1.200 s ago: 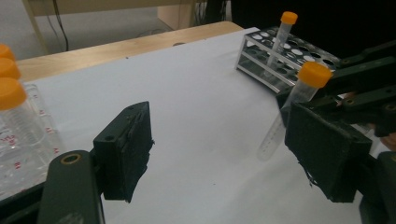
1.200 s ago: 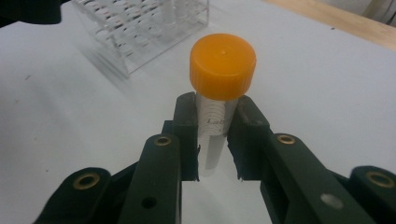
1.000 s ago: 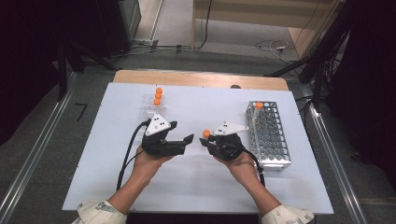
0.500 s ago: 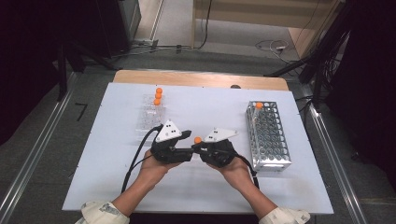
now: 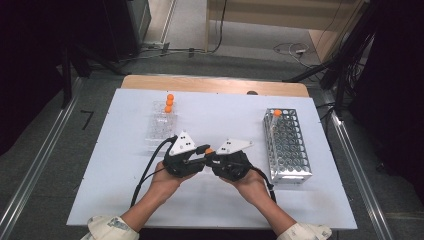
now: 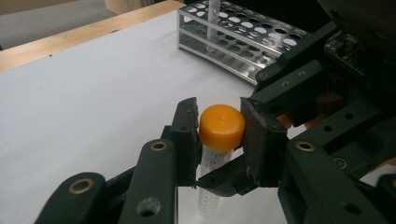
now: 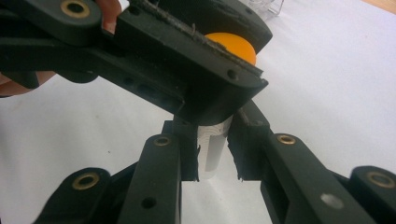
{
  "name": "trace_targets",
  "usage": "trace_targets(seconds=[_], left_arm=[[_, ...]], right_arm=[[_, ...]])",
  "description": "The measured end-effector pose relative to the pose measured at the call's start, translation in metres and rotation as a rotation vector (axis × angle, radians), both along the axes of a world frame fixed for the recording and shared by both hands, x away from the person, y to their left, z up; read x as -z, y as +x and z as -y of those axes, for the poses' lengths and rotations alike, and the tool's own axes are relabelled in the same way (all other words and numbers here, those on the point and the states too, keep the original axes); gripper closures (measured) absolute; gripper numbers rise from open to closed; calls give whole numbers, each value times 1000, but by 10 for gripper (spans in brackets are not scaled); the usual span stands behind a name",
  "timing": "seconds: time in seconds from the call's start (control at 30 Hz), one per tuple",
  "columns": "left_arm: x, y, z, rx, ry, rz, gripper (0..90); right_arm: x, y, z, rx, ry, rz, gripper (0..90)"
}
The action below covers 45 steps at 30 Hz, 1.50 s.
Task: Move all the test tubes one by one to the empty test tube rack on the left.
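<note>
High view: my left gripper (image 5: 202, 153) meets right gripper (image 5: 212, 156) at table centre, tips touching. Left jaws just closed, now clamped on orange cap (image 6: 221, 124) of tube (image 6: 207, 179); cap sits between pads. Clear plastic rack (image 5: 162, 125) with three orange-capped tubes lies beyond my left gripper. Right jaws pinch tube body (image 7: 214, 151) below cap, tube upright between both tools. Metal rack (image 5: 287, 145) stands just right of my right gripper, one capped tube in far corner.
</note>
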<state>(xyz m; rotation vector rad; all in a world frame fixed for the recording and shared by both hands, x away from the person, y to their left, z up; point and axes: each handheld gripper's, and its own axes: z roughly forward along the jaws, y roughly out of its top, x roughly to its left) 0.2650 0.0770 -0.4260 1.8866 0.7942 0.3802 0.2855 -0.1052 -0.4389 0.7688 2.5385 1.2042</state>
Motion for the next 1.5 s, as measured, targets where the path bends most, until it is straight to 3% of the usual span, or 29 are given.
trace_targets(seconds=[0.27, 0.37, 0.47, 0.6, 0.8, 1.13, 1.5], left_arm=[[-2, 0, -1, -3, -3, 0, 708], [-6, 1, -5, -11, -12, 5, 708], [-10, 4, -12, -30, -18, 10, 708], [-11, 9, -19, -70, -13, 1, 708], [-24, 14, -34, -131, -33, 19, 708], [-44, 31, -63, -258, -26, 51, 707], [-52, 50, -94, -382, -57, 58, 708]], right_arm=[[0, 1, 1, -5, 7, 1, 699], [-1, 2, 1, -18, 6, -2, 516], [-1, 3, 1, -13, 11, -6, 397], [-1, 6, 2, 9, 9, -24, 324], [-2, 9, 5, 21, 20, -32, 311], [0, 11, 5, 31, 6, -41, 310], [2, 12, 6, 35, 2, -45, 311]])
